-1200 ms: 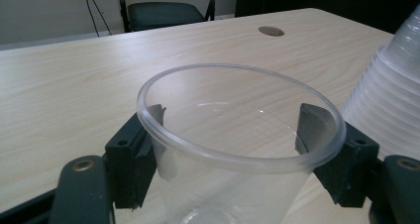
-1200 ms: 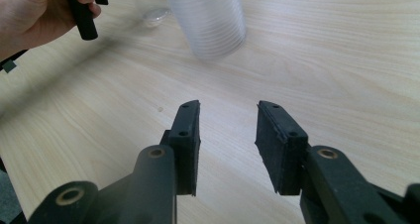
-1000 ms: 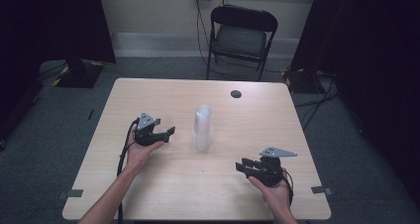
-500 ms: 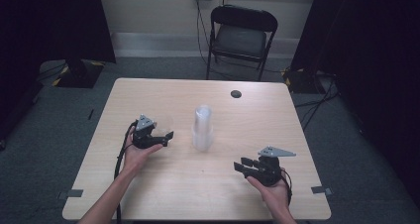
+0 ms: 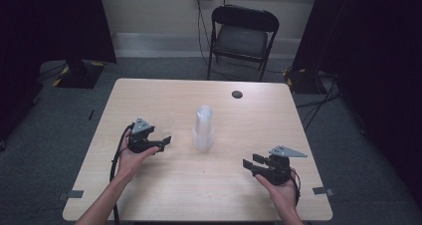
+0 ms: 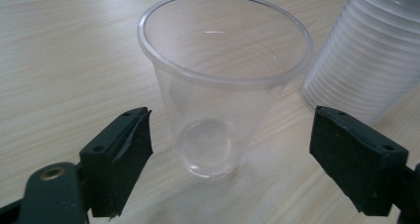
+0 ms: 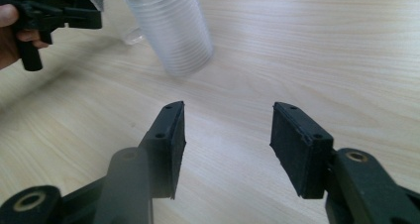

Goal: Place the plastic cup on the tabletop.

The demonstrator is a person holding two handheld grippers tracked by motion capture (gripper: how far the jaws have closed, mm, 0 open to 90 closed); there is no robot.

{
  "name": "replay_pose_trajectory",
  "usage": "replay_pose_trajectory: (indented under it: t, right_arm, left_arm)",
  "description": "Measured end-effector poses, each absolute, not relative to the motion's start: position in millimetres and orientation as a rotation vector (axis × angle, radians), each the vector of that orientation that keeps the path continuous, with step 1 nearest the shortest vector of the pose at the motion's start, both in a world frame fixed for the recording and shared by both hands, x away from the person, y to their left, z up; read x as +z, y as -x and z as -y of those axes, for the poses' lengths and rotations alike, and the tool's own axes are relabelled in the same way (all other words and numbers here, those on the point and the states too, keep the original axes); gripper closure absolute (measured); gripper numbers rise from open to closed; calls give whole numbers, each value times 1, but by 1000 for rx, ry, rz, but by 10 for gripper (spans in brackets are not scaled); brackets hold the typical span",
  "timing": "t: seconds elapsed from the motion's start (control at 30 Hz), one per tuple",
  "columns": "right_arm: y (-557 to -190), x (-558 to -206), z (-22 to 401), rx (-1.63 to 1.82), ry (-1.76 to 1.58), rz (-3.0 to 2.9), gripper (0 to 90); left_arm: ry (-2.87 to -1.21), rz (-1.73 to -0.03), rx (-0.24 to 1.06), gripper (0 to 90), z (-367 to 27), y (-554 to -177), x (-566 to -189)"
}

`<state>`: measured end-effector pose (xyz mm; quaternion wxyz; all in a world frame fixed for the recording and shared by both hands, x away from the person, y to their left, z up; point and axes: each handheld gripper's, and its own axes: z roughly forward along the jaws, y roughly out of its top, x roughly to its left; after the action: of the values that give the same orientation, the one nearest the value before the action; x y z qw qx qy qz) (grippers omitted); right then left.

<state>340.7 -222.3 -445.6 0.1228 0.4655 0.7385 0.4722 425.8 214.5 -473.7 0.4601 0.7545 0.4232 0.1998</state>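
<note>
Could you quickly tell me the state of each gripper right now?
Left gripper: open, jaws either side of a single clear cup, not touching it.
Right gripper: open, holding nothing.

No readable text, labels — none anywhere

Left gripper (image 5: 163, 143): held low over the left half of the table, jaws pointing to the table's middle and spread wide.
Left hand (image 5: 130, 158): wrapped around the gripper's handle from below, forearm coming in from the lower edge of the high view.
Right gripper (image 5: 252, 165): held near the front right corner, jaws pointing left and set apart with nothing between them.
Right hand (image 5: 279, 189): grips the handle from beneath, wrist bent slightly inward.
</note>
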Motion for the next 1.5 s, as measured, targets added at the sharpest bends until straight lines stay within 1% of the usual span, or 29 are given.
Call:
replay_pose_trajectory:
  t: [0.07, 0.23, 0.53, 0.73, 0.8, 0.87, 1.1, 1.27, 1.37, 1.5]
  right_arm:
    - [-341, -445, 222, 1376, -1362, -2149, 461]
    - [-340, -445, 223, 1380, -1357, -2142, 456]
    - [-342, -444, 227, 1364, -1370, -2122, 457]
    - [-344, -446, 229, 1343, -1369, -2114, 450]
    - [-344, -446, 230, 1345, -1371, -2111, 447]
    - [-344, -446, 231, 1341, -1373, -2108, 444]
    - [-343, -446, 233, 1340, -1375, -2101, 439]
    - [-343, -448, 235, 1321, -1375, -2101, 429]
    - [-344, -450, 236, 1308, -1372, -2108, 423]
    - [-346, -451, 237, 1300, -1375, -2107, 412]
  left_arm:
    - [-1852, -1047, 478, 169, -216, -423, -472]
    - [-1844, -1062, 443, 216, -215, -412, -466]
    - [-1863, -1058, 423, 215, -222, -389, -451]
    - [-1869, -1082, 447, 215, -227, -371, -440]
    - [-1893, -1067, 478, 214, -227, -363, -436]
    - [-1906, -1054, 537, 213, -227, -355, -435]
    - [-1930, -1035, 469, 203, -226, -338, -445]
    - [-1912, -1032, 445, 156, -228, -329, -455]
    - [-1927, -991, 452, 156, -229, -326, -461]
    - [-1952, -969, 403, 157, -227, -327, -466]
